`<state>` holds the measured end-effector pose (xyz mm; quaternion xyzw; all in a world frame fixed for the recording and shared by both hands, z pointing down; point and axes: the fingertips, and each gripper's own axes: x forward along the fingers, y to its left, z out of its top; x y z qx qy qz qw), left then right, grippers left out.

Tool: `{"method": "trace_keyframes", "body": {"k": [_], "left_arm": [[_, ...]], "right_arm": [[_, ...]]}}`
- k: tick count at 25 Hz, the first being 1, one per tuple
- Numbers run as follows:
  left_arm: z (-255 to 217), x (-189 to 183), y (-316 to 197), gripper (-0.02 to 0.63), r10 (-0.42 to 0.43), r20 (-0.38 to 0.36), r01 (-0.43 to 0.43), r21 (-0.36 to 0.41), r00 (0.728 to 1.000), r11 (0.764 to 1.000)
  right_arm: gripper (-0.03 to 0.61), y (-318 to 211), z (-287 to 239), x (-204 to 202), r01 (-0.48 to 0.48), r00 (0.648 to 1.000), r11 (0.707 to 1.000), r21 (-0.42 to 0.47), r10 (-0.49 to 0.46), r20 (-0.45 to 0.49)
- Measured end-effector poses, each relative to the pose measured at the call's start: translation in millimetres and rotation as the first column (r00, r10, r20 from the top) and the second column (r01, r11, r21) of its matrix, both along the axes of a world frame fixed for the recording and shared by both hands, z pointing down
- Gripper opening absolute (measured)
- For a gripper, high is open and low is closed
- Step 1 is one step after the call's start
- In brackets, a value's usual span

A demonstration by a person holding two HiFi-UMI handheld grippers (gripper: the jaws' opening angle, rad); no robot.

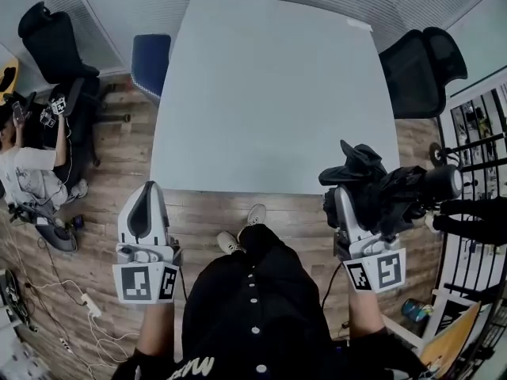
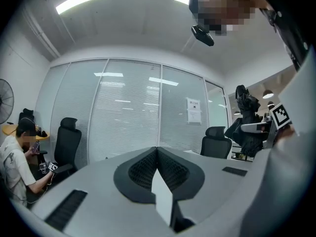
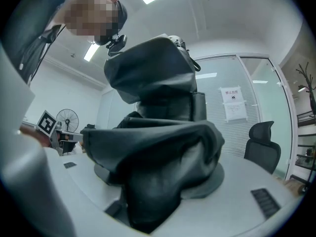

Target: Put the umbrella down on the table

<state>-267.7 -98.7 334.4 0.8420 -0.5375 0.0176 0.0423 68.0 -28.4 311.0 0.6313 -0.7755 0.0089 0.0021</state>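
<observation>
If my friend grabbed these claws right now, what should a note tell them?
Left claw: shut, empty, in front of the table's near edge.
Right claw: shut on the folded black umbrella, which is in the air by the table's near right corner.
Done: the umbrella is gripped.
Left: carry it over the table, lay it down, open the right claw.

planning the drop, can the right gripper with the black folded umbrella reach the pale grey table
Probably yes: the pale grey table lies ahead of the right gripper holding the black umbrella, nothing between.
</observation>
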Motion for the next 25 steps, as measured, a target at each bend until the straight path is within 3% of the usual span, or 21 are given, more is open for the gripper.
{"method": "trace_keyframes", "body": {"k": [6,12,25], "left_arm": [[-3.2,2.0,3.3,0.014,-0.008,0.009,0.008,0.022,1.000,1.000],[-12.3,12.7,-49.4,0.014,-0.025,0.028,0.024,0.021,0.999,0.999],[-26.1,59.4,-121.9,0.014,-0.017,0.059,0.015,0.043,0.998,0.999]], "right_arm": [[0.291,-5.6,5.7,5.8,0.003,1.000,1.000,0.015,-0.003,0.016],[0.291,-66.5,2.1,14.4,0.032,0.999,0.999,0.016,-0.032,0.018],[0.291,-142.4,13.6,49.4,0.063,0.997,0.998,-0.001,-0.063,0.034]]}}
